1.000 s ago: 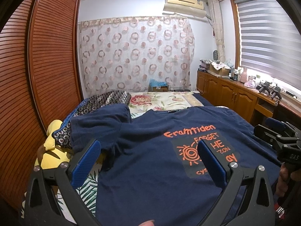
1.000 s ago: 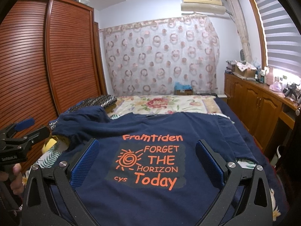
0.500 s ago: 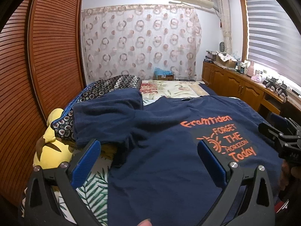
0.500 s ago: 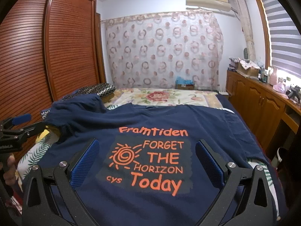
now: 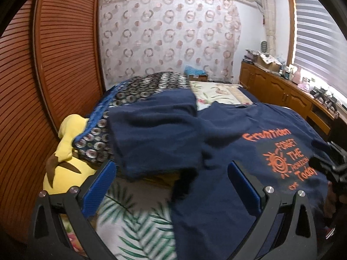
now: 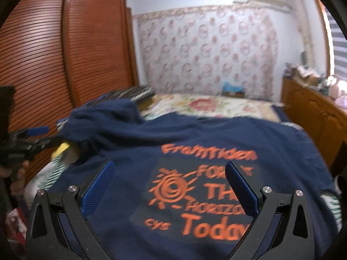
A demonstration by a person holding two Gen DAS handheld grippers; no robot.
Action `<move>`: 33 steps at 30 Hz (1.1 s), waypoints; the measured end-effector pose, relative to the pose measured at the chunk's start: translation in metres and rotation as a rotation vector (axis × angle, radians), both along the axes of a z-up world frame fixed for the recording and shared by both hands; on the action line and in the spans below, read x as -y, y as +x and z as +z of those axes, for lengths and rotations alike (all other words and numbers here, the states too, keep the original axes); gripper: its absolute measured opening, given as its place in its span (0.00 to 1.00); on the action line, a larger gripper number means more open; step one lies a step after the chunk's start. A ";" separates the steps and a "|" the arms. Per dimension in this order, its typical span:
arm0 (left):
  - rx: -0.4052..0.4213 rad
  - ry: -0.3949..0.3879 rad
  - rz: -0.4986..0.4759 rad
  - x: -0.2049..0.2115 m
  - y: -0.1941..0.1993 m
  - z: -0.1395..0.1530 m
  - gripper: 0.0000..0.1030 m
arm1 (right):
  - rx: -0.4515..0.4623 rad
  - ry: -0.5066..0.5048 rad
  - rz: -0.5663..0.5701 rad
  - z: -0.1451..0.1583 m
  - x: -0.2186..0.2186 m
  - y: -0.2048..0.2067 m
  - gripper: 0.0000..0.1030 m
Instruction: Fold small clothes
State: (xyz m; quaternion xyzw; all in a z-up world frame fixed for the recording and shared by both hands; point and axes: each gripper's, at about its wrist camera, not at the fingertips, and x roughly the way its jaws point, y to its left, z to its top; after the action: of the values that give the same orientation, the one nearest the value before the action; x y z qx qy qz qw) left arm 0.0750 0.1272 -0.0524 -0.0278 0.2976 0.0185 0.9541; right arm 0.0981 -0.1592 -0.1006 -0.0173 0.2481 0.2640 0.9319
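On the bed (image 5: 138, 223), your navy tee (image 6: 195, 143) looks unfolded, far-left sleeve (image 5: 156, 134) rumpled; both grippers (image 5: 171, 186) (image 6: 168, 186) hover spread, empty.

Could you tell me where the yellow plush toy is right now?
In the left wrist view, the yellow plush toy lies at the bed's left edge beside the wooden wardrobe, partly under the patterned quilt.

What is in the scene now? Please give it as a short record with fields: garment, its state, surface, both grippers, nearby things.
garment: navy T-shirt with orange print
state: spread print-up, not yet folded; one sleeve bunched toward the patterned pillow
surface: bed with floral and leaf sheet
left gripper: open, empty, over the shirt's sleeve side
right gripper: open, empty, over the print
nearby: yellow plush toy beside the pillow
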 end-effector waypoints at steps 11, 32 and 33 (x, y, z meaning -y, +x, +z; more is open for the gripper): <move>-0.052 -0.105 -0.009 -0.060 0.034 0.005 0.96 | -0.042 -0.026 0.069 -0.008 -0.023 0.008 1.00; -0.123 -0.172 -0.054 -0.090 0.087 0.005 0.01 | -0.068 0.006 0.054 -0.013 -0.009 0.007 1.00; -0.108 -0.164 -0.060 -0.088 0.084 0.008 0.00 | -0.069 0.006 0.052 -0.013 -0.009 0.007 1.00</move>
State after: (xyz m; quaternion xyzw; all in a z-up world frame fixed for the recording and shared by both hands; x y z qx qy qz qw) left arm 0.1590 0.2149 -0.0440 -0.0959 0.3500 -0.0332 0.9312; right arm 0.1053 -0.1504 -0.1134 -0.0118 0.2787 0.2895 0.9156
